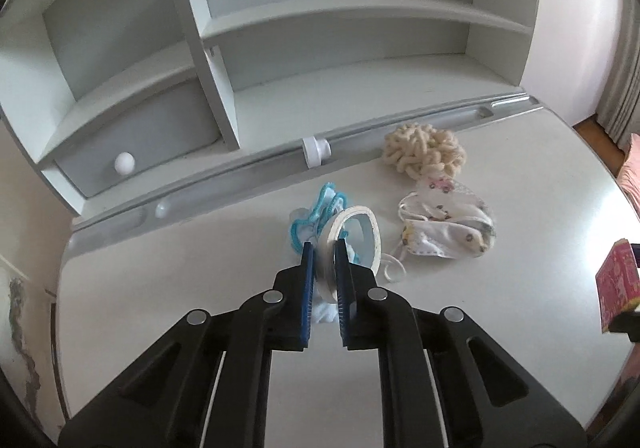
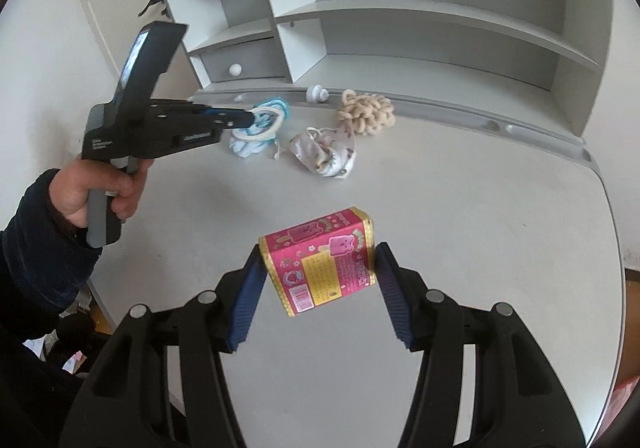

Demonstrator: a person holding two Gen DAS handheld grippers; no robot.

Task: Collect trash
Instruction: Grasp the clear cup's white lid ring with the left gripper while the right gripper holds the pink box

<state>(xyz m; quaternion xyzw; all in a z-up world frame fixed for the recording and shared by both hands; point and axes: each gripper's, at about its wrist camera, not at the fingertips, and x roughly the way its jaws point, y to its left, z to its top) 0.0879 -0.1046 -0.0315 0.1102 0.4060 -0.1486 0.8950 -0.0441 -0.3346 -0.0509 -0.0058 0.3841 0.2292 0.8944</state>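
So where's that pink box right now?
In the right wrist view, the pink box sits clamped in the right claw, above the desk, nearer than the crumpled face mask.

On the desk, before the shelf unit — tape roll over a crumpled mask at left, patterned masks to its right, knitted bundle behind them — the box nearest.

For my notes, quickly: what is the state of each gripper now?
Left gripper: closed on the tape ring.
Right gripper: closed on the pink box, held above the desk.
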